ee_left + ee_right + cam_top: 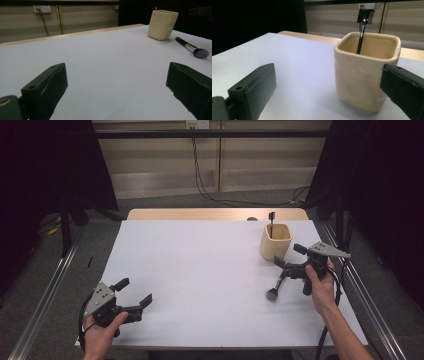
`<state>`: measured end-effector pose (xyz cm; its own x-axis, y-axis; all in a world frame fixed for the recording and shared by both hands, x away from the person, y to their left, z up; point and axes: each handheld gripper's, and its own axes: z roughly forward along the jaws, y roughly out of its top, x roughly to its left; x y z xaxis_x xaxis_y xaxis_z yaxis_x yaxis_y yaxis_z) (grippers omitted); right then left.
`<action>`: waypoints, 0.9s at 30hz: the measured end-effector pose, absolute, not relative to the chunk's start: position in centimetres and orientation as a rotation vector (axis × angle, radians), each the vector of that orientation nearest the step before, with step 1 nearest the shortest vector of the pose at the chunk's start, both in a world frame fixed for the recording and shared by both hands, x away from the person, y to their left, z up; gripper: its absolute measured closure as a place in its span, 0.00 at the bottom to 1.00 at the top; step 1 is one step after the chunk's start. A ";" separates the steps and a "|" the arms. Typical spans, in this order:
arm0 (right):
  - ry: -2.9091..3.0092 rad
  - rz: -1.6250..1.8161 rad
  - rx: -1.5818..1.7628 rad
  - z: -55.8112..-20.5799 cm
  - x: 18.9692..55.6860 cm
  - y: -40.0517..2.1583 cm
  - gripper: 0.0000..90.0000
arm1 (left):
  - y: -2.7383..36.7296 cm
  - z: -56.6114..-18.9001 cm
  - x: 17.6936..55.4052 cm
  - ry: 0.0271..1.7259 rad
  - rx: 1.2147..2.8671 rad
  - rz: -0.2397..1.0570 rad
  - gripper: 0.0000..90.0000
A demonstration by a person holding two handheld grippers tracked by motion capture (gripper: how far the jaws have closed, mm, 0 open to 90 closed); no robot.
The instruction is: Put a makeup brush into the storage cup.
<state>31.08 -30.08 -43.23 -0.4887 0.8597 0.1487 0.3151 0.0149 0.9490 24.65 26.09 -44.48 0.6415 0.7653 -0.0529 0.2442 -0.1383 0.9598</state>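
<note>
Here both tongs gape empty: the left tongs (134, 292) far from the cream cup (276, 241), the right tongs (289, 255) just beside it. A brush (276, 286) lies near the cup on the counter (200, 270)

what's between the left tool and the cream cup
Only bare white table lies between the left tool and the cream cup, as the high view shows.
</note>
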 end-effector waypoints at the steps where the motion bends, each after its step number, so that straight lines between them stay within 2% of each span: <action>1: 1.815 1.494 1.201 -43.3 30.8 -30.1 0.00 | 26.1 -44.5 24.7 0.830 1.697 0.557 0.04; 27: 1.806 1.448 1.218 -44.0 24.9 -30.4 0.01 | 26.4 -44.8 24.7 0.872 1.664 0.535 0.05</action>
